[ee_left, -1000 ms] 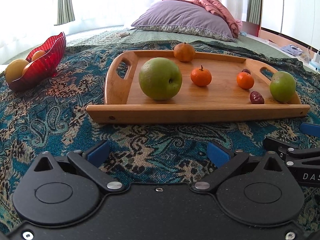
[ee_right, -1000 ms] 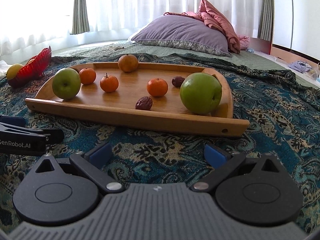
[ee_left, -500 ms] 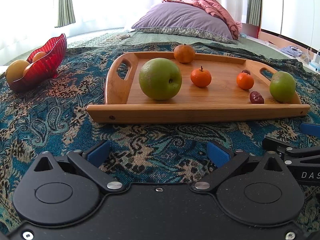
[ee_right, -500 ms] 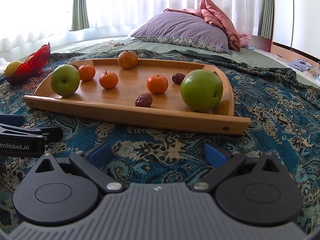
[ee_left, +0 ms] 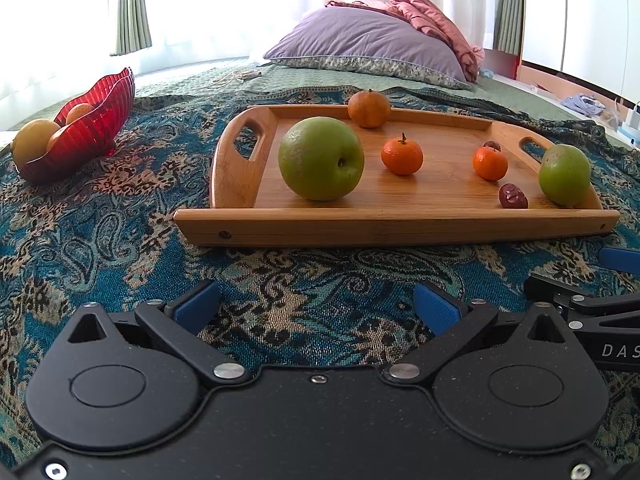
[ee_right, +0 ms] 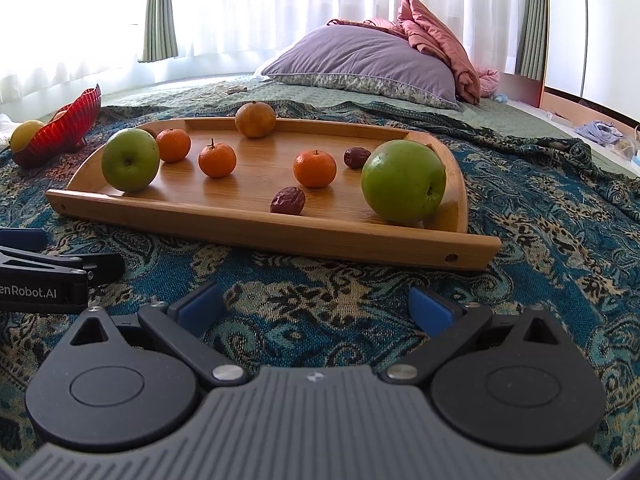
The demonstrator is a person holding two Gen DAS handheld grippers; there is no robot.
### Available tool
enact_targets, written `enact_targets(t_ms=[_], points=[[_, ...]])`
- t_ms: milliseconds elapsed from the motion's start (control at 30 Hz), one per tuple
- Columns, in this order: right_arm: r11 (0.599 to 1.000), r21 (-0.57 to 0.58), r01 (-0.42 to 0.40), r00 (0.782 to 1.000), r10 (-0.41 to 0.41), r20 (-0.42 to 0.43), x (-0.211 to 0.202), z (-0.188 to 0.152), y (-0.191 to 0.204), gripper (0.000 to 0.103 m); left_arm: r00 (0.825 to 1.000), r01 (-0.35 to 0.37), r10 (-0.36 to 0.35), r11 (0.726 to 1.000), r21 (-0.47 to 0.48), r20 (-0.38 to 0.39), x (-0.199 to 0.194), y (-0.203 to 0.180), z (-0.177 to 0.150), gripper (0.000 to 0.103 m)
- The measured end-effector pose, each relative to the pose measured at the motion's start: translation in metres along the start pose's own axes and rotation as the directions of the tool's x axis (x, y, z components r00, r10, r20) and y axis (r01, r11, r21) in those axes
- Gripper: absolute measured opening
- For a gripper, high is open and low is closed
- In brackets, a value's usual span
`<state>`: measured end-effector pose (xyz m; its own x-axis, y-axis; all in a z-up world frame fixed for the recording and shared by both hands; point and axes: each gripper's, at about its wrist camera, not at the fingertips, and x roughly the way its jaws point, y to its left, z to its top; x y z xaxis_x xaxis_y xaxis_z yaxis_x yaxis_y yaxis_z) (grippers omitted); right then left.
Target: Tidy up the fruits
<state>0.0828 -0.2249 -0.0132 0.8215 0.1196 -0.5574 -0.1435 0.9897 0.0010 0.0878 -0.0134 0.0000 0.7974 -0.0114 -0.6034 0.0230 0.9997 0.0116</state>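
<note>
1. Left gripper (ee_left: 316, 304): jaws spread wide, nothing between the blue pads, low over the paisley blanket (ee_left: 100, 240). The wooden tray (ee_left: 392, 228) is at 12 o'clock ahead of it, not touching.
2. Right gripper (ee_right: 314, 306): jaws also spread wide and empty, over the same blanket, with the tray at 12 o'clock.
3. The grippers sit side by side: the right one's arm shows at 3 o'clock in the left view, the left one's arm at 9 o'clock in the right view.
4. Tray contents, right view: left green apple (ee_right: 130, 159) at the 9 o'clock end and right green apple (ee_right: 403, 181) at the 3 o'clock end, both near the front rail.
5. Three small mandarins: one (ee_right: 173, 145) just beside the left green apple at its 2 o'clock, one (ee_right: 217, 160) mid-tray, one (ee_right: 314, 168) right of centre.
6. Dull brownish orange (ee_right: 255, 119) at the back rail, 12 o'clock on the tray.
7. Two dates: front date (ee_right: 288, 201) near the front rail, between the centre and the right green apple; rear date (ee_right: 357, 157) at the right green apple's 11 o'clock.
8. Red glass bowl (ee_left: 86, 128) stands off the tray at 10 o'clock in the left view, well apart. It holds yellow-orange fruit (ee_left: 34, 146); the count is unclear.
9. Purple pillow (ee_left: 368, 46) at 12 o'clock, far behind the tray.
</note>
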Motion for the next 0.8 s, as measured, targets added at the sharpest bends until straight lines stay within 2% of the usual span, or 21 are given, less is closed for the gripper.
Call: enact_targets(t_ms=[800], points=[[1.000,-0.001,0.001,1.000,-0.001,0.003,-0.0020,-0.0004,0.0000,0.103,1.000,-0.001,0.001,1.000,0.001,0.003,-0.0005,-0.0004,-0.0011,0.103]])
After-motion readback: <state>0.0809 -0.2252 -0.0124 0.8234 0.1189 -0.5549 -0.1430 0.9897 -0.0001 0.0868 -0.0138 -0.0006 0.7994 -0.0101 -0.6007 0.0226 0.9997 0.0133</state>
